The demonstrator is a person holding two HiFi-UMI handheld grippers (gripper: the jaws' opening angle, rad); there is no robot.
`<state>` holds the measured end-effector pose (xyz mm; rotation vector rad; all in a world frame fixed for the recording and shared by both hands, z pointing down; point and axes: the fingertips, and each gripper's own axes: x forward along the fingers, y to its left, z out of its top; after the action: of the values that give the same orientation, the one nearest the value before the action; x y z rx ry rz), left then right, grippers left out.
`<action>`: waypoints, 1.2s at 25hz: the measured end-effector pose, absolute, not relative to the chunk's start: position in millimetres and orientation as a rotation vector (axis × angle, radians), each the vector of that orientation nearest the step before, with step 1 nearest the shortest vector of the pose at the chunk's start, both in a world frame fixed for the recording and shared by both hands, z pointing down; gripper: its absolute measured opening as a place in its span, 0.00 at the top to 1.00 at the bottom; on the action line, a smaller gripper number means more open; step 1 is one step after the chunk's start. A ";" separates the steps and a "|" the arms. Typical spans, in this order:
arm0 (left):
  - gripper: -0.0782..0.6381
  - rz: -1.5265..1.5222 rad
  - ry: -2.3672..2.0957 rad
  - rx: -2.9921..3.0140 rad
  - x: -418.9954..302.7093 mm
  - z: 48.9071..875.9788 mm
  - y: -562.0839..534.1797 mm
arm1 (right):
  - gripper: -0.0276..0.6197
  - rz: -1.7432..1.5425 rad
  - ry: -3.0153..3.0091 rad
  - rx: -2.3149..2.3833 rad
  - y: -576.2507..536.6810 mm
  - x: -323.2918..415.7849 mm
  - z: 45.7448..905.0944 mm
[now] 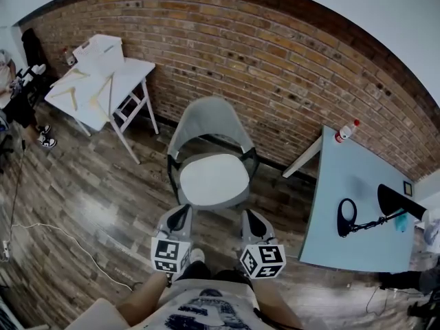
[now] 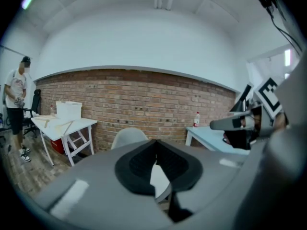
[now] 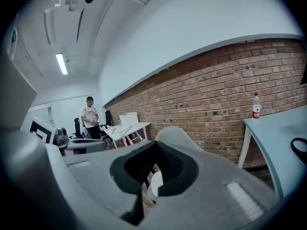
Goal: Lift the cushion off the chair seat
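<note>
Grey moulded plastic forms the shell chair (image 1: 206, 119), with a tall curved backrest and low sides that wrap round the seat, the lower shell looking darker than the back. On that seat lies the cushion (image 1: 214, 178): a pale, off-white pad, smooth on top, with softly rounded corners. It sits flat and fills nearly the whole seat. The chair stands on a floor (image 1: 82, 205) of wood-grain planks in front of a rough red-brown brick wall (image 1: 275, 60).

The left claw (image 1: 180, 215) and the right claw (image 1: 251, 218) point at the seat's front edge, side by side, one towards each front corner. Each has smooth grey outer shells and dark ribbed pads. In both gripper views the pads are pressed together with nothing held, and a sliver of the white cushion shows beyond them. Neither claw touches the cushion. Each carries a cube with black-and-white square markers (image 1: 170, 254).

To the left stands a white desk (image 1: 130, 71) on folding legs, bearing a white box (image 1: 100, 47). To the right a pale blue desk (image 1: 357, 184) carries a clear bottle with a red cap (image 1: 347, 130) and a black lamp-like arm (image 1: 371, 215). A person (image 2: 17, 87) stands far left.
</note>
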<state>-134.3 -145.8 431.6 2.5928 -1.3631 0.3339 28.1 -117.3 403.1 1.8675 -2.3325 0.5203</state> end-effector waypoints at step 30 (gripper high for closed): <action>0.90 0.575 -1.393 2.476 -112.7 577.5 -327.8 | 0.96 0.643 -2.229 1.924 -315.0 96.1 546.3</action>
<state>-112.7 -327.8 577.5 2.4758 -1.3934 0.5755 96.1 -315.0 546.3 1.9238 -2.2285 0.6430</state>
